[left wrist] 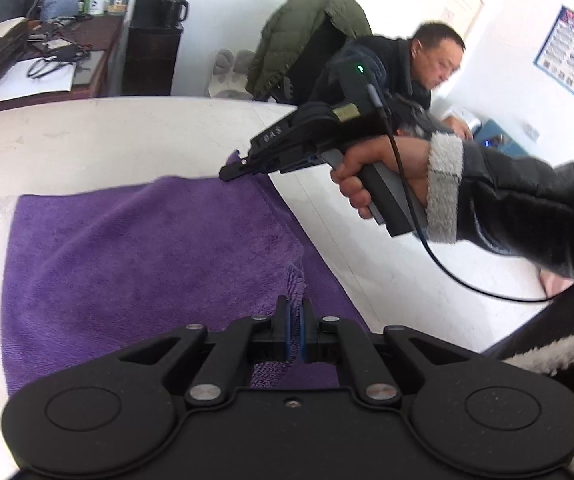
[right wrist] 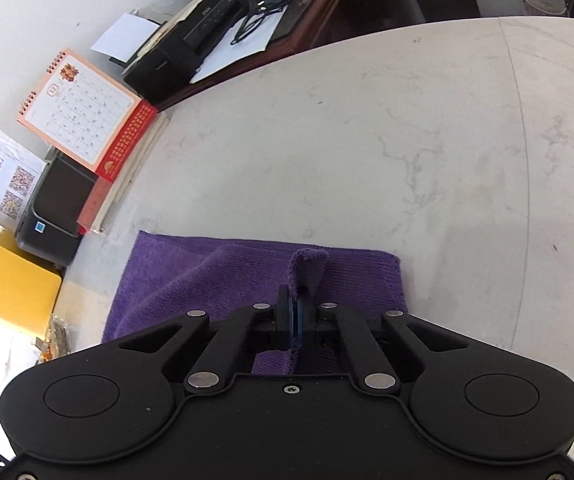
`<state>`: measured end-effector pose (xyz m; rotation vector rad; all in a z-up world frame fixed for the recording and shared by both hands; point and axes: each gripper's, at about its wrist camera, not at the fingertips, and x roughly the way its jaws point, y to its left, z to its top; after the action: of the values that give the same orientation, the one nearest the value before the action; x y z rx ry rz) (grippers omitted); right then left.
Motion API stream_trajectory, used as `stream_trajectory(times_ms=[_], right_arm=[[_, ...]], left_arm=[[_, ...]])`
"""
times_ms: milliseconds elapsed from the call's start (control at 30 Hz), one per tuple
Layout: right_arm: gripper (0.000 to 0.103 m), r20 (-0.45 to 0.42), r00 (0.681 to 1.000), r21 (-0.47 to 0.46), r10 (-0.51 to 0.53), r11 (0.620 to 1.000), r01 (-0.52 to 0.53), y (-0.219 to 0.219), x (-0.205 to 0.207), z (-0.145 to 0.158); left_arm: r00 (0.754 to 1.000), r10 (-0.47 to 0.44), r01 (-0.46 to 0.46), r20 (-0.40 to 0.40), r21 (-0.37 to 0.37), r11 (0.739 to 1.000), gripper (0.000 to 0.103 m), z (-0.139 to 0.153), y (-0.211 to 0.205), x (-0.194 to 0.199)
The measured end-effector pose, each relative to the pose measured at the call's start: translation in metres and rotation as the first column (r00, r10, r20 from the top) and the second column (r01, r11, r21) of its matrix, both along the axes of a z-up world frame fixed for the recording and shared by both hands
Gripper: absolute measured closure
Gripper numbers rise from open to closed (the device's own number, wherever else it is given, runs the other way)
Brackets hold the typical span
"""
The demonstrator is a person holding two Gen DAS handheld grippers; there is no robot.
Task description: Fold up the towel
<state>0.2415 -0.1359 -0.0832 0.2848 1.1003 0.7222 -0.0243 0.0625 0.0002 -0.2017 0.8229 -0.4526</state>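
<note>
Lying flat on a pale marbled table (right wrist: 367,140), the purple towel (left wrist: 127,256) spreads ahead of both sets of fingers, already doubled over with one layer on another. The left gripper (left wrist: 295,320) has its fingers pressed together on a raised corner of the towel, the cloth bunched between the blue pads. The right gripper (right wrist: 295,322) pinches another corner the same way, a fold of cloth standing up just beyond its fingertips; in the left wrist view its tip (left wrist: 233,170) meets the far right corner of the towel, held by the right hand (left wrist: 371,176) in a dark sleeve with a fleecy cuff.

Beyond the table stands a dark wooden desk (left wrist: 99,36) crowded with a printer (right wrist: 191,48), papers and cables. A desk calendar (right wrist: 83,116) leans at the table's left edge. A seated man (left wrist: 427,64) in dark clothes is behind the right gripper, a green jacket (left wrist: 307,32) draped on a chair beside him.

The near edge of the towel is hidden under both gripper bodies. Small items on the desk are too blurred to name.
</note>
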Motion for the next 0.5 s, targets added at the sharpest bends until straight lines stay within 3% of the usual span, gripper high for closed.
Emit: stream_trajectory(times_ms=[167,500], right_arm=[[0.101,0.060,0.997,0.068,0.045,0.996,-0.049,0.018,0.006,0.032],[0.101,0.124,0.991,0.151,0.045,0.987,-0.063,0.005,0.001,0.076]], left_arm=[[0.996,0.044,-0.038,0.072,-0.081,0.996,0.099,0.028,0.023,-0.005],[0.992,-0.004,0.029,0.129,-0.187,0.982,0.099,0.054,0.022,0.000]])
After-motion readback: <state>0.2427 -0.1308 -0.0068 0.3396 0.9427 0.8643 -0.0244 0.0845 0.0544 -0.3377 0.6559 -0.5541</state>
